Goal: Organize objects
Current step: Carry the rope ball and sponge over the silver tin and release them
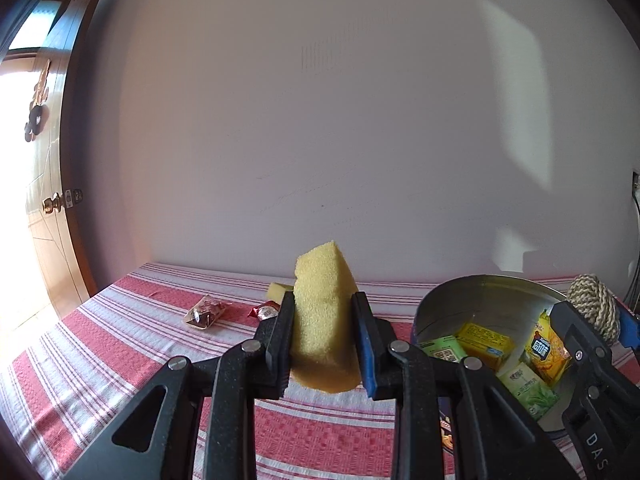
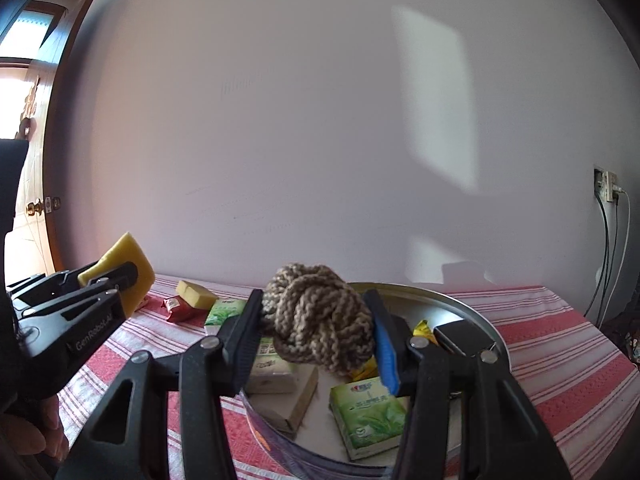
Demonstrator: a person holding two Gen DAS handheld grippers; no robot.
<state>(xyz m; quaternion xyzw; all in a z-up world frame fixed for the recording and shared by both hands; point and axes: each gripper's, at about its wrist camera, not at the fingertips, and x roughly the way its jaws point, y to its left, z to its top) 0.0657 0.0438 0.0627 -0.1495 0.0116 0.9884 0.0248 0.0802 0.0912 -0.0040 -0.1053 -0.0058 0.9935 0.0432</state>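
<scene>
Sponge [image 1: 322, 320] and rope ball [image 2: 318, 316], both gripped.
Left gripper [image 1: 324, 340] clamps the sponge; right gripper [image 2: 316, 344] pinches the ball above the round tin [image 2: 472, 312].

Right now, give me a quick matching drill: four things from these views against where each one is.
Things:
1. sponge
2. rope ball
3. green pack
4. red wrapper

Places:
A. lying inside the tin
B. on the cloth, left of the tin
C. held in the right claw
D. held in the left claw

Pairs: 1-D, 2-C, 3-A, 4-B
</scene>
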